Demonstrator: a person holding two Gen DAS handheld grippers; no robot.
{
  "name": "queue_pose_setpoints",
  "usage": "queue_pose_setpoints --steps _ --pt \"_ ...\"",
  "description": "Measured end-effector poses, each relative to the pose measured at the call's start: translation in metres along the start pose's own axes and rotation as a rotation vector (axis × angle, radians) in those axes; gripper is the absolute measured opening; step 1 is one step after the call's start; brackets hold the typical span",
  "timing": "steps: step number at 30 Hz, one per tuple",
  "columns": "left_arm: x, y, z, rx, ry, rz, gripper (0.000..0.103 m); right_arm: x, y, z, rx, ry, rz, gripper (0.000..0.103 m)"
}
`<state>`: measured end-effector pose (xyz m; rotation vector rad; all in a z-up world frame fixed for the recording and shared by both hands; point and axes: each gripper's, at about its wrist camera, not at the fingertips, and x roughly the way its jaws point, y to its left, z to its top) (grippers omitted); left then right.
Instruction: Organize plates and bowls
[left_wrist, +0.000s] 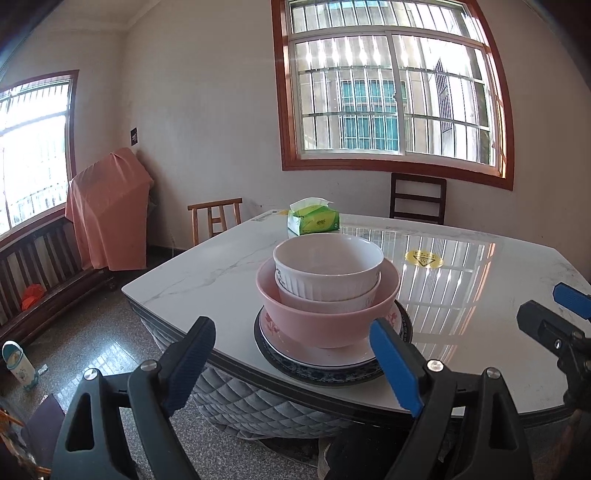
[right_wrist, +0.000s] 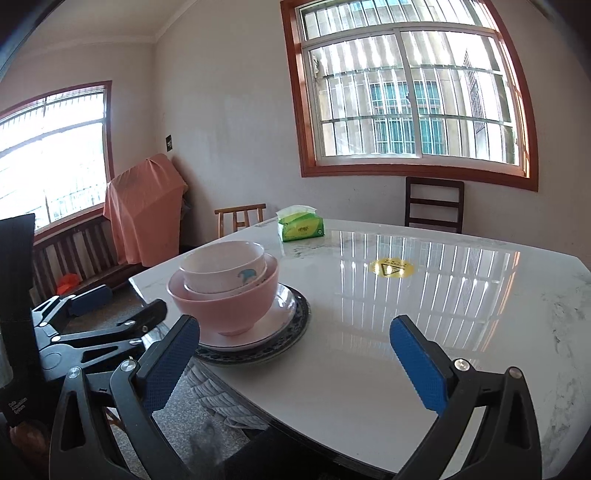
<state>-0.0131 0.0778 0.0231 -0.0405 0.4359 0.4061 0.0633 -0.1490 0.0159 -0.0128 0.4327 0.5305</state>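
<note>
A stack of dishes stands near the table's corner. A dark blue-rimmed plate (left_wrist: 332, 374) is at the bottom, then a white plate with pink flowers (left_wrist: 325, 354), a pink bowl (left_wrist: 325, 321), and two nested white bowls (left_wrist: 328, 273) on top. My left gripper (left_wrist: 295, 363) is open just in front of the stack, one finger on either side and touching nothing. In the right wrist view the stack's pink bowl (right_wrist: 229, 306) is left of my right gripper (right_wrist: 293, 365), which hangs open over bare tabletop. The left gripper (right_wrist: 122, 302) shows at the left edge there.
The white marble table (left_wrist: 207, 269) carries a green tissue pack (left_wrist: 314, 218) at the far side and a yellow sticker (left_wrist: 423, 258). Wooden chairs (left_wrist: 417, 197) stand behind it. The right gripper (left_wrist: 550, 310) shows at the right edge. The floor drops away left of the table's corner.
</note>
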Motion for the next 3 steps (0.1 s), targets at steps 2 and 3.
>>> queue_pose_setpoints --steps 2,3 --pt "0.002 0.002 0.002 -0.007 0.013 -0.013 0.088 0.015 -0.040 0.003 0.034 0.083 -0.075 0.102" --pt "0.002 0.002 0.003 -0.007 0.019 -0.016 0.088 0.023 -0.063 0.002 0.048 0.128 -0.117 0.103"
